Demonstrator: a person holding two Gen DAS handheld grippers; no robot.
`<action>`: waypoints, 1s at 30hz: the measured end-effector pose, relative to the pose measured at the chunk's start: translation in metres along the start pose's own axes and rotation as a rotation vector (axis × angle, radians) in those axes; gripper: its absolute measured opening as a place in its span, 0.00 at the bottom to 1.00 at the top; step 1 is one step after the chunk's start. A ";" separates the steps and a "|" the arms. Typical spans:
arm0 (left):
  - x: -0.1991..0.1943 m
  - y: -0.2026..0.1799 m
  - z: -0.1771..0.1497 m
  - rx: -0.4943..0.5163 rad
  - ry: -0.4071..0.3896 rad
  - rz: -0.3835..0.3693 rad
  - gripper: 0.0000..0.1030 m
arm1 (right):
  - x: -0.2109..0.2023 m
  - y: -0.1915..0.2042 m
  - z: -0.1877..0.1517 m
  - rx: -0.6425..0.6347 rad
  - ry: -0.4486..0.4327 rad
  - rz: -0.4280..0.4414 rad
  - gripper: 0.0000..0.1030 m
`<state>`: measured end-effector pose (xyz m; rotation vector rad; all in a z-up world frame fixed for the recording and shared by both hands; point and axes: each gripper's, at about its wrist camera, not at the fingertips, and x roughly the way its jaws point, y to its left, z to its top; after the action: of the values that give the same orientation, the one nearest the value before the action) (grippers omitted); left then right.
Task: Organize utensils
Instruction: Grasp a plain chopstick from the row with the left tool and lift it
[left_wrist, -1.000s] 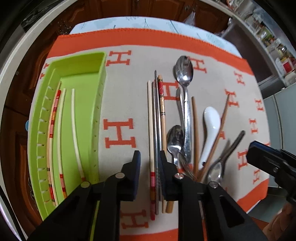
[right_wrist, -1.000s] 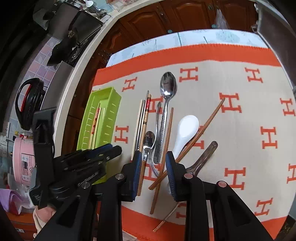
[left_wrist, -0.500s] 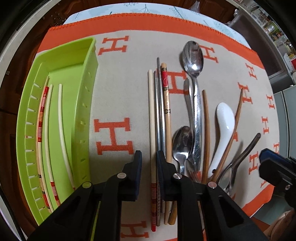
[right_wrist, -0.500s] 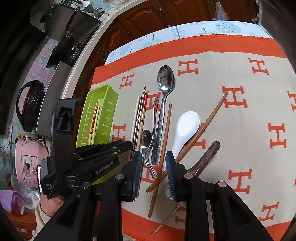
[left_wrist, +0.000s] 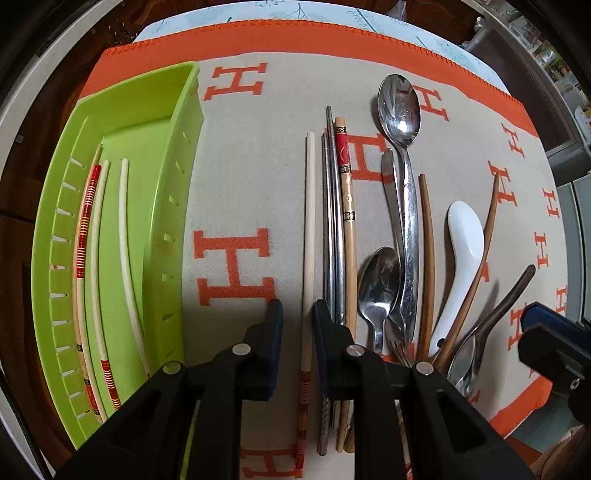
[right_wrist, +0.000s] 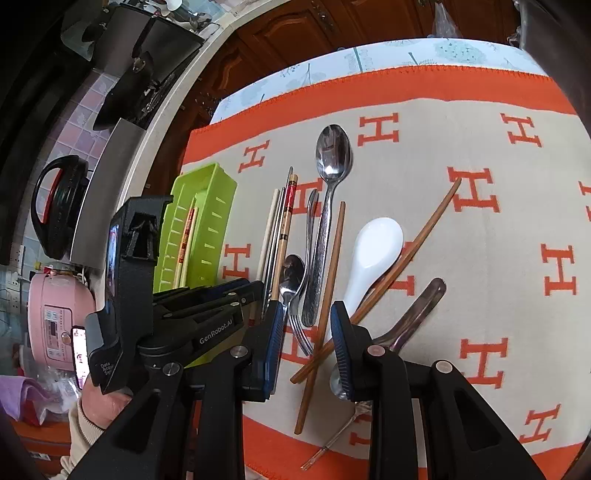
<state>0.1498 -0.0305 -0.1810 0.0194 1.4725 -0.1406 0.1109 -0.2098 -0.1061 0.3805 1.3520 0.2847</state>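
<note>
Fingers of the left gripper (left_wrist: 297, 314) point straight down over the cloth, narrowly apart, with the cream chopstick (left_wrist: 309, 236) running up between them; the pads stand either side of it with a slim gap visible, so nothing is pinched. That chopstick is pale along most of its length and banded red and orange at the near end, below the fingertips. Just right of the fingers lie 2 steel chopsticks (left_wrist: 330, 229) and a bamboo chopstick with a red top (left_wrist: 347, 206), all parallel. Further right are a large steel spoon (left_wrist: 400, 110), a smaller spoon (left_wrist: 378, 280), a fork (left_wrist: 399, 343), 2 brown wooden chopsticks (left_wrist: 428, 251) and a white ceramic spoon (left_wrist: 463, 236). Well left of the fingers sits the green tray (left_wrist: 166, 229), holding 3 cream chopsticks (left_wrist: 125, 236) lengthwise.

Fingers of the right gripper (right_wrist: 306, 332) tilt steeply down, a moderate gap between them, empty, hovering over the crossed brown chopsticks and the fork's tines. A hand (right_wrist: 103, 402) grips the left tool's handle at its lower left. Everything rests on an orange-bordered beige cloth (right_wrist: 480, 236) with H motifs covering the worktop.
</note>
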 end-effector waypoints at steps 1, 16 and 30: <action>0.000 -0.001 -0.001 0.005 -0.005 0.005 0.16 | 0.002 0.001 -0.001 -0.001 0.003 -0.002 0.26; -0.049 0.008 -0.031 -0.042 -0.070 -0.134 0.03 | 0.020 0.014 -0.003 -0.020 0.041 -0.014 0.26; -0.123 0.108 -0.058 -0.165 -0.210 -0.107 0.03 | 0.078 0.061 0.022 -0.012 0.128 -0.006 0.24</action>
<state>0.0926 0.0923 -0.0730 -0.2031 1.2715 -0.1043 0.1489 -0.1248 -0.1454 0.3527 1.4761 0.3171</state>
